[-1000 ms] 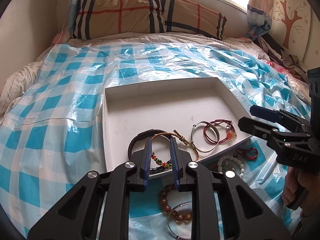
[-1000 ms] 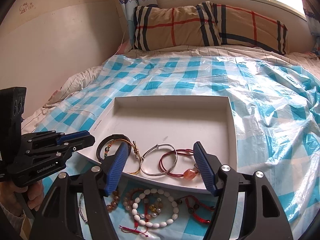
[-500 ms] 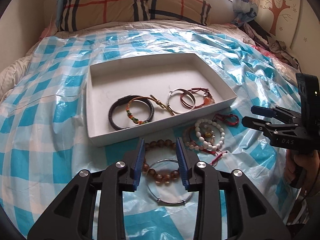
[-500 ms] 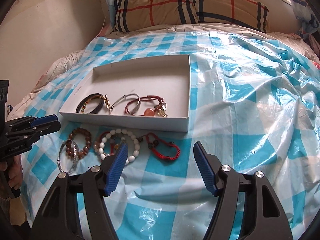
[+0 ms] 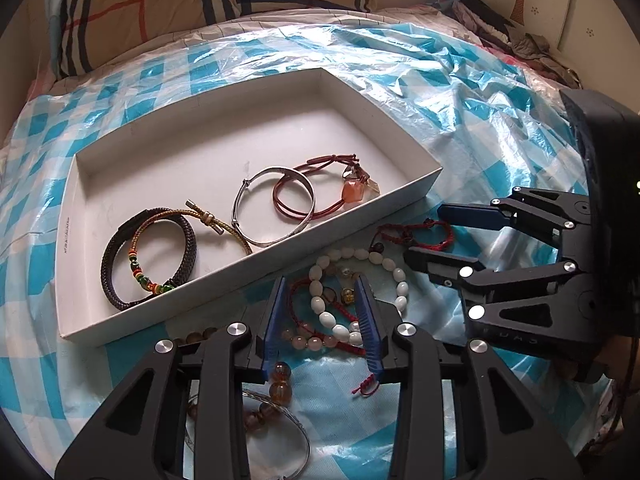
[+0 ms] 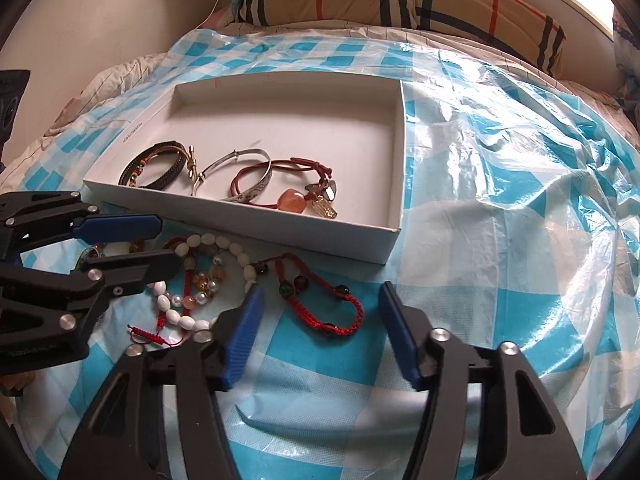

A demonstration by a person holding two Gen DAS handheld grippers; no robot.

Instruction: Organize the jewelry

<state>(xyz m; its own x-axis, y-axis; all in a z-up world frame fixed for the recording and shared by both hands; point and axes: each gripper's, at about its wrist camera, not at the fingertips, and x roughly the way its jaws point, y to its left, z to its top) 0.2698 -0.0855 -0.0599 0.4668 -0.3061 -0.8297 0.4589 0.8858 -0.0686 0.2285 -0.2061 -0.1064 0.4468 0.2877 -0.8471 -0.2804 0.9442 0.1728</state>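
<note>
"DAS" on right claw (image 5: 448,236)

We see the tray (image 5: 256,272) on the plastic sheet (image 5: 460,92) over the bed, the pillow (image 5: 208,0) behind it. Inside the tray, along its near wall, lie four bracelets; just before that wall a beaded bracelet (image 5: 360,264) and a cord bracelet (image 6: 320,304) lie on the sheet.

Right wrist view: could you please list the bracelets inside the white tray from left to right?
Black braided leather bracelet → silver metal bangle → dark red cord bracelet with an orange stone, all in the white tray.
</note>
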